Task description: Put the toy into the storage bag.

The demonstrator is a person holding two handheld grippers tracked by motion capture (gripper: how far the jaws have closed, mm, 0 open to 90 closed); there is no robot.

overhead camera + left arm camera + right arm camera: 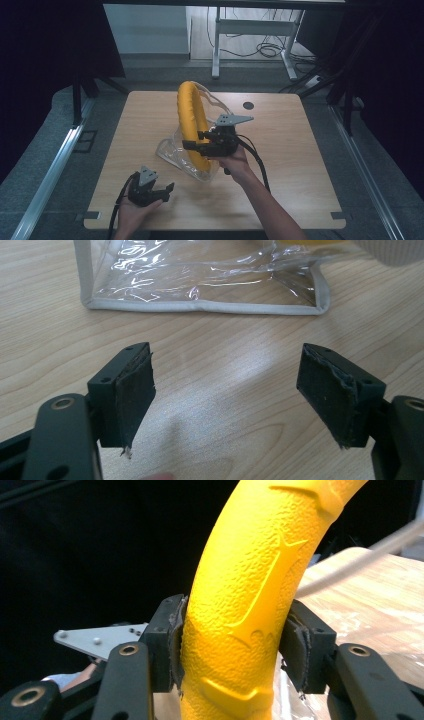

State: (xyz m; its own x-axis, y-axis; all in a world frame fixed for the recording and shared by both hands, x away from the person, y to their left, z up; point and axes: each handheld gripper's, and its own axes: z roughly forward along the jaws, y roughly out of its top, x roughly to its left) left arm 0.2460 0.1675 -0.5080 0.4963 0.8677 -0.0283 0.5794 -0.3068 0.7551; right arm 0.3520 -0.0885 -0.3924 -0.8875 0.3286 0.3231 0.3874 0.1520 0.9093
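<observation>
A yellow textured ring (189, 107) stands upright on edge, its lower part inside a clear plastic bag with grey trim (172, 152). My right gripper (196, 140) is shut on the ring's lower right side. In the right gripper view both pads (170, 645) sit against the yellow ring (250, 580). My left gripper (167, 192) rests low near the table's front left, open, with nothing between its jaws. In the left gripper view my left gripper (225, 390) faces the clear bag (200, 280), which lies a short way ahead on the wood.
The wooden table (280, 165) has a small black round cap (248, 105) near its back edge. Behind it stand a white desk frame (250, 30) and loose cables on the floor. Dark curtains hang at both sides.
</observation>
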